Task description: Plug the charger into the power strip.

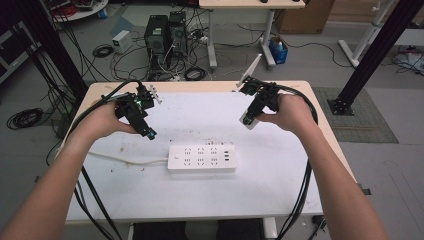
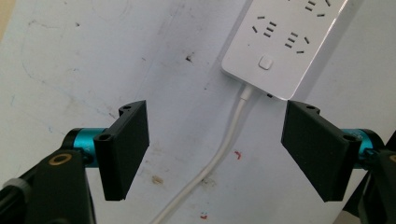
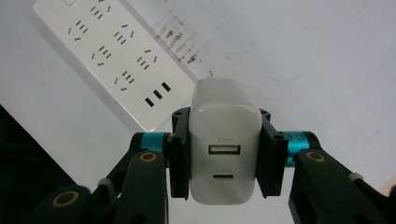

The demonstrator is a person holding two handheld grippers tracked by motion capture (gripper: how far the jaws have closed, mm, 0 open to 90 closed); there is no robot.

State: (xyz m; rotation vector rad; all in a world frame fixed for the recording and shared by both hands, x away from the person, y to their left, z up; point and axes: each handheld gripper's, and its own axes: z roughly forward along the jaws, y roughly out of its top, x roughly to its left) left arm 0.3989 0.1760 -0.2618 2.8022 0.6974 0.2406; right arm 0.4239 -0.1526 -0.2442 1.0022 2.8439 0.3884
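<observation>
At the left of the high view the left gripper [image 1: 148,131] is held in the person's left hand [image 1: 102,120] above the white table [image 1: 150,190], its tip pointing down toward the near side; in the left gripper view its jaws stand wide apart with nothing between them, and the white cable [image 2: 224,154] runs up between them into the end of the power strip [image 2: 285,42], beside the strip's square button [image 2: 265,62]; the power strip [image 1: 202,158] lies flat at the middle of the table, its cable [image 1: 130,161] trailing off to the left; to the right, the right gripper [image 1: 248,120] is held in the right hand [image 1: 290,112] above the table, beyond the strip's right end; in the right gripper view its jaws are closed tight on the sides of a white charger [image 3: 225,154], whose two ports face the camera; the power strip [image 3: 116,60] lies below and beyond it, apart from it.
</observation>
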